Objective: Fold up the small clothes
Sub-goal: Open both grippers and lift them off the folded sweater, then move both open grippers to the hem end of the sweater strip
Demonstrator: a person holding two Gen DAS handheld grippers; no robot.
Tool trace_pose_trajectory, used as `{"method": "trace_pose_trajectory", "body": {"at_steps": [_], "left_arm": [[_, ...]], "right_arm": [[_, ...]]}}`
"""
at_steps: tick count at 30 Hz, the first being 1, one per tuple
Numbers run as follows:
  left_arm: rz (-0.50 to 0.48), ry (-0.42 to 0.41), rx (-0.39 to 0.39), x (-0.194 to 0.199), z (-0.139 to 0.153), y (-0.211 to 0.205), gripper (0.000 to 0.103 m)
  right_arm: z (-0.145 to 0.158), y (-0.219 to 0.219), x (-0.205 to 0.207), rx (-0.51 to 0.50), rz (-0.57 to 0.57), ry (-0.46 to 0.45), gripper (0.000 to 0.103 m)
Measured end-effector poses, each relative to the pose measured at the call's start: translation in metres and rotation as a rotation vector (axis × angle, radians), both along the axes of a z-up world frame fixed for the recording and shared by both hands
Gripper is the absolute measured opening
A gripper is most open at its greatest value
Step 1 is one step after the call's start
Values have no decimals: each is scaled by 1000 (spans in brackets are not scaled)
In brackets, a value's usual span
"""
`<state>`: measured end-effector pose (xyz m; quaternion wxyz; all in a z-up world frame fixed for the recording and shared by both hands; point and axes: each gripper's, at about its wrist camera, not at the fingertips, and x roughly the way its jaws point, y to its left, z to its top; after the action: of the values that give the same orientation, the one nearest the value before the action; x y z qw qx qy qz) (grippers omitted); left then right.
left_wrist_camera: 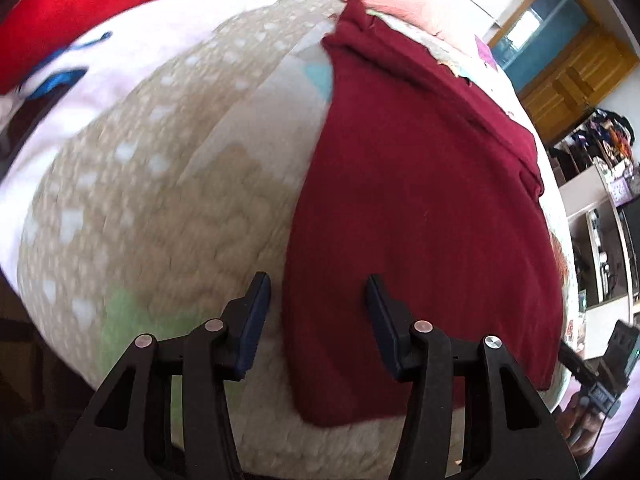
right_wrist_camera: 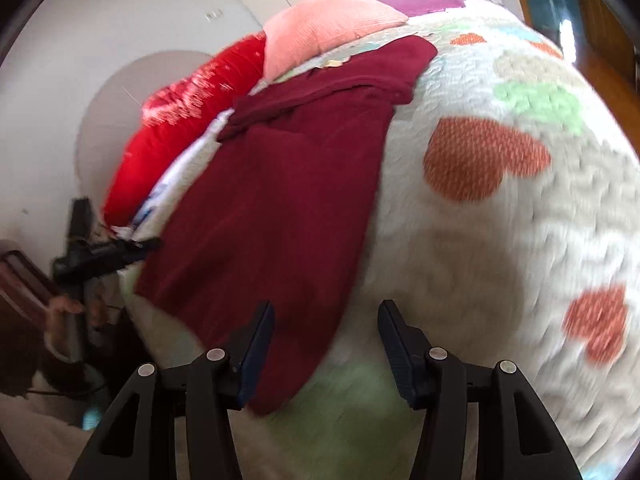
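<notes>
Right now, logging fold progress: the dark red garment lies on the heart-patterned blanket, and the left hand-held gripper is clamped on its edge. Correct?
Not quite. The left wrist view shows the left hand-held gripper open, holding nothing. The dark red garment does lie on the heart-patterned blanket.

We see a plain dark maroon garment (left_wrist_camera: 420, 216) on a cream fleece blanket (right_wrist_camera: 500, 260) patterned with orange hearts, pale green patches and beige blotches. Behind it lie a bright red pillow (right_wrist_camera: 180, 128) and a salmon-pink cushion (right_wrist_camera: 320, 28). Both grippers are black with dark blue finger pads (left_wrist_camera: 256, 320).
</notes>
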<state>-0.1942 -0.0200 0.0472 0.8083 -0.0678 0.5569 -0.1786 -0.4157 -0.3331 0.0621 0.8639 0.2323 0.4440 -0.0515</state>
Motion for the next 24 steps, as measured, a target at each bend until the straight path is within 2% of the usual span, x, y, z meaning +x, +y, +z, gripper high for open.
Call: {"method": "trace_pose_trajectory", "body": {"at_steps": [2, 4, 6, 8, 17, 24], "left_arm": [[13, -3, -5, -4, -1, 2, 50], [19, -11, 5, -8, -2, 1, 50], [22, -14, 16, -11, -3, -2, 54], [10, -15, 27, -13, -5, -7, 62], [-17, -42, 107, -13, -8, -25, 75], [-25, -47, 117, -12, -10, -28, 77]], "right_arm": [[-6, 2, -6, 68, 16, -31, 56], [-11, 7, -9, 86, 26, -47, 58], [-12, 12, -7, 98, 44, -68, 59], [-15, 15, -4, 128, 57, -84, 60], [-12, 14, 0, 142, 50, -104, 60], [-11, 13, 0, 151, 34, -123, 62]]}}
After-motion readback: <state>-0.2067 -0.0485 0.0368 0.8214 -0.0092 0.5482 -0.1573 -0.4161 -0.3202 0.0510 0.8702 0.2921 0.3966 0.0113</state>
